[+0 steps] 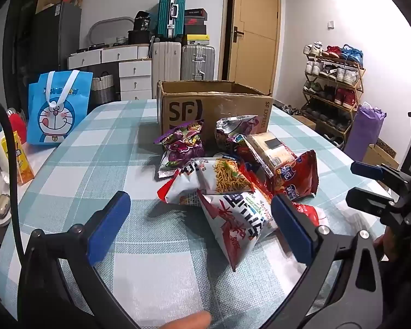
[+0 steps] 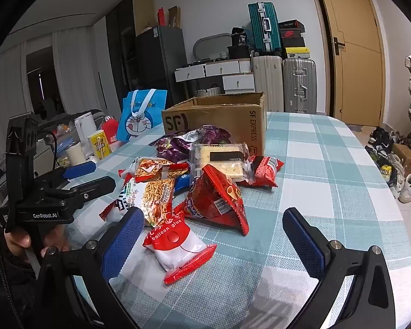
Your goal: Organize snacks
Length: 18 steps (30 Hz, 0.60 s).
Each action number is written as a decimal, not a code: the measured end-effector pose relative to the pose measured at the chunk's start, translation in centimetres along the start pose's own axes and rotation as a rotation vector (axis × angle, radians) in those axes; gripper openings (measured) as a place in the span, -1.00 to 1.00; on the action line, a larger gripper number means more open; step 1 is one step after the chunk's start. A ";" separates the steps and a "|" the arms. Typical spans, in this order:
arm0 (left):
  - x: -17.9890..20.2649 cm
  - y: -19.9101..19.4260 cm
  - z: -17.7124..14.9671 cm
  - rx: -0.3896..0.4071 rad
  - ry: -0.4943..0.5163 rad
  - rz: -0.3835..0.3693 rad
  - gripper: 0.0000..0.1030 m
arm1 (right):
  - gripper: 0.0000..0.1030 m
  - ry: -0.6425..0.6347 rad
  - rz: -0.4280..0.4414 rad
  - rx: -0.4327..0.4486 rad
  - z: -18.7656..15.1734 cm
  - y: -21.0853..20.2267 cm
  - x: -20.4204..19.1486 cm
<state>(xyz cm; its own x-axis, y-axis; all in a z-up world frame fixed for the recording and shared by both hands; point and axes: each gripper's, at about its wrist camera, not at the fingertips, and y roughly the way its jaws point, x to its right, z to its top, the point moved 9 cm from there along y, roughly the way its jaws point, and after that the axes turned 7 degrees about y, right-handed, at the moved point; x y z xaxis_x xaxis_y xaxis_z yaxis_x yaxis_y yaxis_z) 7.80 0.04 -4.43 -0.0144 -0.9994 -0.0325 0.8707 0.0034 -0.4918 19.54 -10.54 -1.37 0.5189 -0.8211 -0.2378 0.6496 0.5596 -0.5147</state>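
1. My left gripper point(image 1: 200, 227) hangs tilted down over the near end of the snack heap, jaws wide apart and empty; the white-and-red noodle bag point(image 1: 238, 224) lies on the cloth between its blue pads, untouched.
2. My right gripper point(image 2: 213, 238) is likewise spread wide and holds nothing; the red-and-white "balloon glue" packet point(image 2: 178, 249) sits just ahead of its left pad, with the red pyramid-shaped bag point(image 2: 216, 203) beyond it.
3. The rest of the snacks, purple bags point(image 1: 182, 142) and a clear-wrapped cracker pack point(image 2: 222, 159) among them, are piled on the checked tablecloth point(image 1: 96, 150) against the open cardboard box point(image 1: 213, 107).
4. I judge nothing is sorted yet: this is the reach for a first pick.
5. Next, I think, each gripper must lower onto its nearest bag, close gently on the crinkly film, and carry it to the box.
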 end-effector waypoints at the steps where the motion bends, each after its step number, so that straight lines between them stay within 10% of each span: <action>1: 0.0 0.0 0.0 -0.007 0.006 0.001 0.98 | 0.99 -0.001 0.001 0.005 0.0 0.0 0.0; 18: 0.0 0.0 0.0 -0.002 0.012 0.004 0.98 | 0.99 -0.019 -0.011 -0.006 -0.1 0.0 -0.3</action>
<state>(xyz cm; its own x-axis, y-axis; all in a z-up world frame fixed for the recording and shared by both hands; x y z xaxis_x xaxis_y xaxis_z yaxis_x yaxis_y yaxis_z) 7.83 0.05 -4.43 -0.0167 -0.9988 -0.0452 0.8696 0.0078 -0.4937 19.36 -10.26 -1.38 0.5225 -0.8247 -0.2165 0.6519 0.5501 -0.5220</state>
